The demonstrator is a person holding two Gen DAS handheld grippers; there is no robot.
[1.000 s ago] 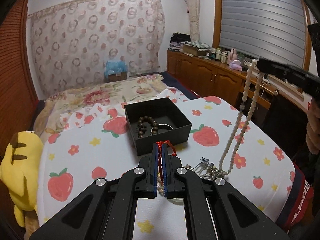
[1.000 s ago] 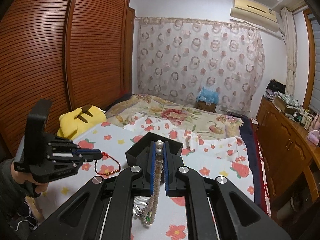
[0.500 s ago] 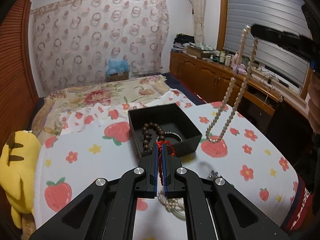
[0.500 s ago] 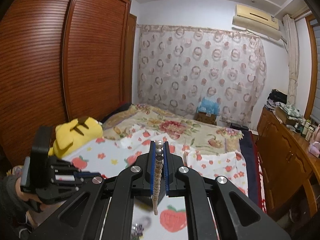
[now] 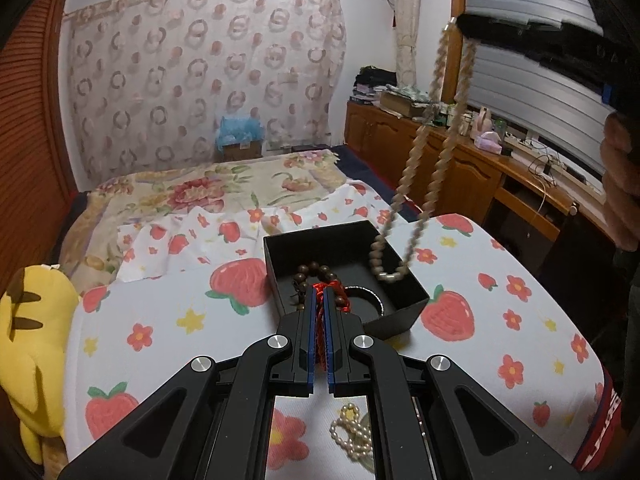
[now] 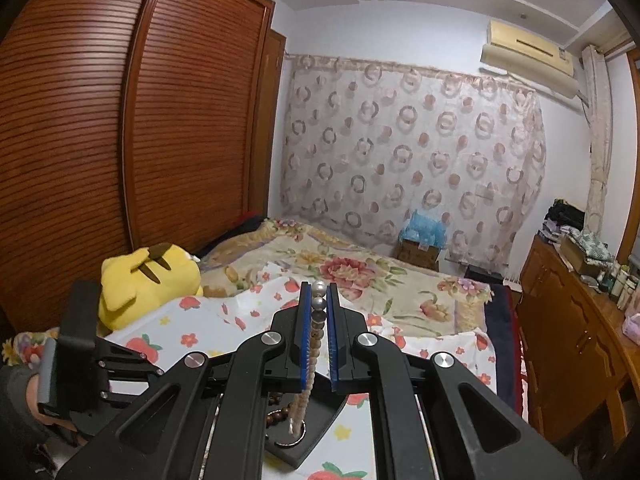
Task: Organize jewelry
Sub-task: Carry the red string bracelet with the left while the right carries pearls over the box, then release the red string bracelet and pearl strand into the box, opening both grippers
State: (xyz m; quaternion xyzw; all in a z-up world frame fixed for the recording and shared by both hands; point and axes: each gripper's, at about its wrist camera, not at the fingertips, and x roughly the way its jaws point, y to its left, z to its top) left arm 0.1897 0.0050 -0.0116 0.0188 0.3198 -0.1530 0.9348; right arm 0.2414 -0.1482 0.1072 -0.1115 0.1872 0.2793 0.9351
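right gripper [image 6: 319, 312], jaws clenched on the long cream bead necklace [image 5: 416, 184], dangles it over the square black box [image 5: 400, 316] (near the bed's right edge); next, lower and release. left gripper [image 5: 319, 320] grips a red cord bracelet [image 5: 320, 289].

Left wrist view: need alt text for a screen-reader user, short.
The left tongs, shut on a red cord bracelet, point at an open black box on a strawberry-print cloth. A long bead necklace dangles from the right tongs at upper right, its loop hanging over the box. A dark bead bracelet lies inside; pearls lie nearer the camera.
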